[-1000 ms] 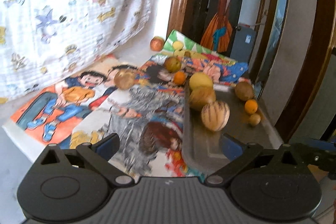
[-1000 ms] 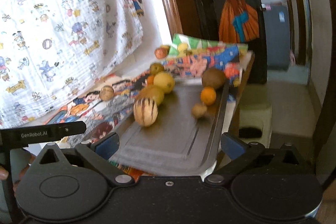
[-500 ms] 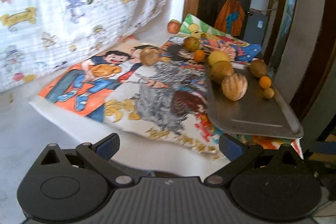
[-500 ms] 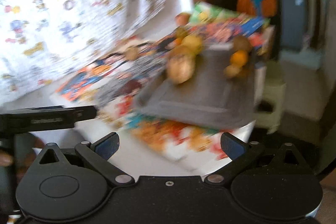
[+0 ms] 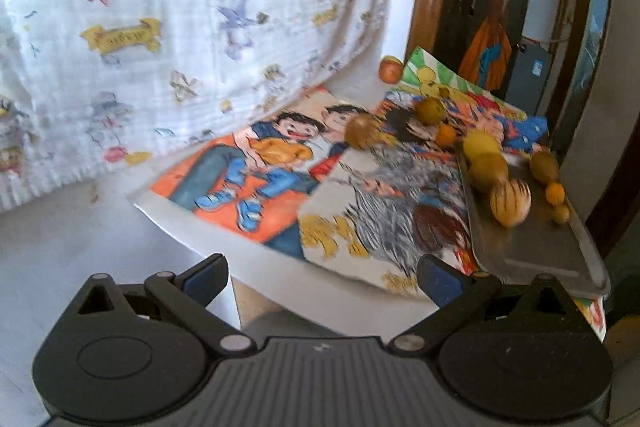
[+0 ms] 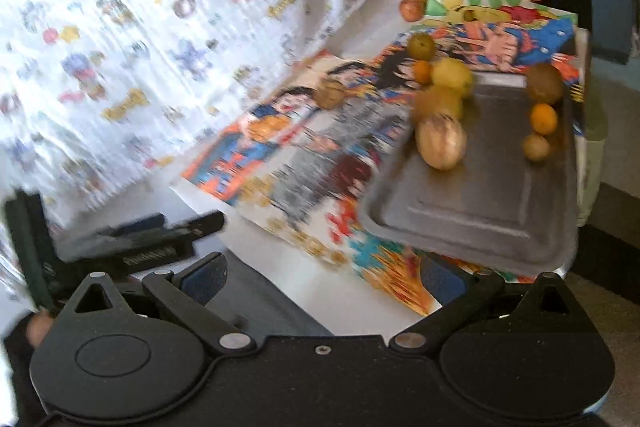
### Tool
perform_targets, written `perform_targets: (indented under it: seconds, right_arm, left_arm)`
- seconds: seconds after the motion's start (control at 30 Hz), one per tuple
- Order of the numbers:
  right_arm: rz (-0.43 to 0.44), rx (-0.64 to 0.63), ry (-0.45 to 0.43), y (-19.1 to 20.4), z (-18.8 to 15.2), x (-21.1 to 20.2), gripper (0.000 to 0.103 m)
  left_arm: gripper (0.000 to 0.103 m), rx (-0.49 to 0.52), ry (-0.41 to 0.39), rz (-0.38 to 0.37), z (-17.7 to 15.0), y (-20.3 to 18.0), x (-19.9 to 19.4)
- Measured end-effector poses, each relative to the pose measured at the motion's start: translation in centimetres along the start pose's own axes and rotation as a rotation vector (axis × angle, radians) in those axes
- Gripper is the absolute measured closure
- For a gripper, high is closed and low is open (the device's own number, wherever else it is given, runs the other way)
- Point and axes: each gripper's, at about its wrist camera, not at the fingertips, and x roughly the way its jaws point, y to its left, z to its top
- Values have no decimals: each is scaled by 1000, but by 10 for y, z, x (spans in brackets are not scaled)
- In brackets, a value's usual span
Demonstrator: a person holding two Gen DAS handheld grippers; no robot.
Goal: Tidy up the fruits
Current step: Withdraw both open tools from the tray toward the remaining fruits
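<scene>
Both grippers hang back from the table edge with nothing between their fingers: the left gripper (image 5: 322, 277) has its blue-padded fingers spread wide, and the right gripper (image 6: 322, 277) likewise stands wide apart and empty. The landmark here is the metal tray (image 6: 480, 203), resting on the cartoon posters (image 5: 280, 187) at the near right corner of the table. On the tray sit a striped melon-like fruit (image 6: 440, 141), two yellowish fruits just behind it, a brown kiwi-like fruit (image 6: 544, 83) at the tray's far right, an orange (image 6: 543, 118) just before it and a small tan fruit nearest. Off the tray, to its left on the posters, lie a brownish round fruit (image 5: 362, 133), a greenish one (image 5: 430, 110) and a small orange (image 5: 445, 135) touching or nearly touching the tray's far left corner; an apple (image 5: 390, 69) sits furthest behind the tray. The step in hand looks like choosing a loose fruit to bring to the tray. To do it well, I would reach with the left gripper for the brownish round fruit left of the tray, close on its widest part gently so it does not roll, and set it down in the tray's bare near half. Compared with a second ago, both cameras have pulled back and away from the tray, so more bare table shows in front; the fruits appear unmoved.
</scene>
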Motion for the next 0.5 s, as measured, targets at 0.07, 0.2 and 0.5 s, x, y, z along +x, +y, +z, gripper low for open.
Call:
perform_targets:
  seconds: [0.07, 0.2, 0.5]
  right_arm:
    - [39, 30, -4, 11, 25, -8, 1]
    - [114, 86, -56, 41, 90, -34, 1]
    - [128, -6, -286, 85, 217, -61, 0]
  left_arm:
    - [0, -13, -15, -5, 16, 8, -4]
    - [0, -27, -90, -3, 54, 21, -18]
    - [0, -42, -297, 30, 135, 29, -35]
